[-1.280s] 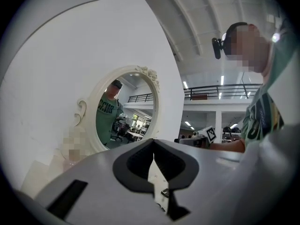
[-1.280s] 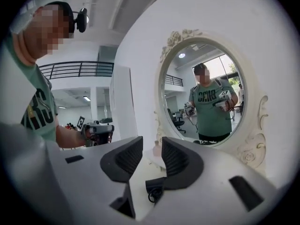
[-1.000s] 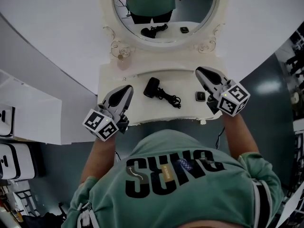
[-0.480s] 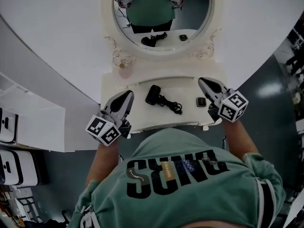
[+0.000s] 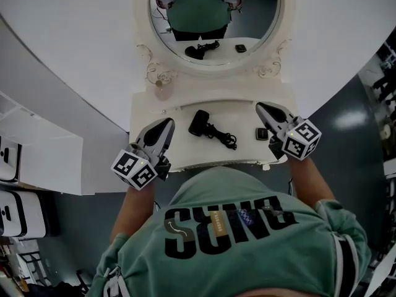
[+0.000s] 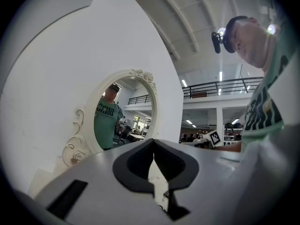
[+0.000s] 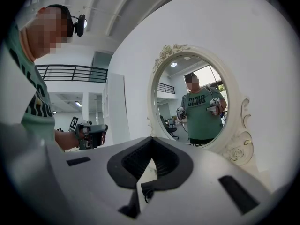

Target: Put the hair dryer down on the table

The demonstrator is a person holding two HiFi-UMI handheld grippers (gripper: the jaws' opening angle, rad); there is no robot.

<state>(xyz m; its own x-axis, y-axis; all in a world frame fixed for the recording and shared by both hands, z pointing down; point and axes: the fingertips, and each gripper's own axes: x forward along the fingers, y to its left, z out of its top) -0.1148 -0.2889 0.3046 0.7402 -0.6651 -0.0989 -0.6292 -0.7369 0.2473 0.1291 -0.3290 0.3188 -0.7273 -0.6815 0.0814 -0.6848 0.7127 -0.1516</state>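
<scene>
The black hair dryer lies on the white dressing table, its coiled cord trailing to the right. No gripper touches it. My left gripper hovers over the table's left part, shut and empty, a short way left of the dryer. My right gripper hovers at the table's right side, also shut with nothing in it. In the left gripper view and the right gripper view the jaws meet at the tips and point up at the mirror, and the dryer is hidden behind them.
A small black device lies on the table beside my right gripper. An oval mirror in an ornate white frame stands at the table's back and reflects the person and the dryer. A small bottle stands at the back left.
Both grippers have shifted slightly with the head's movement; the right gripper has drawn a little closer to the table's right edge. The hair dryer has stayed where it lies.
</scene>
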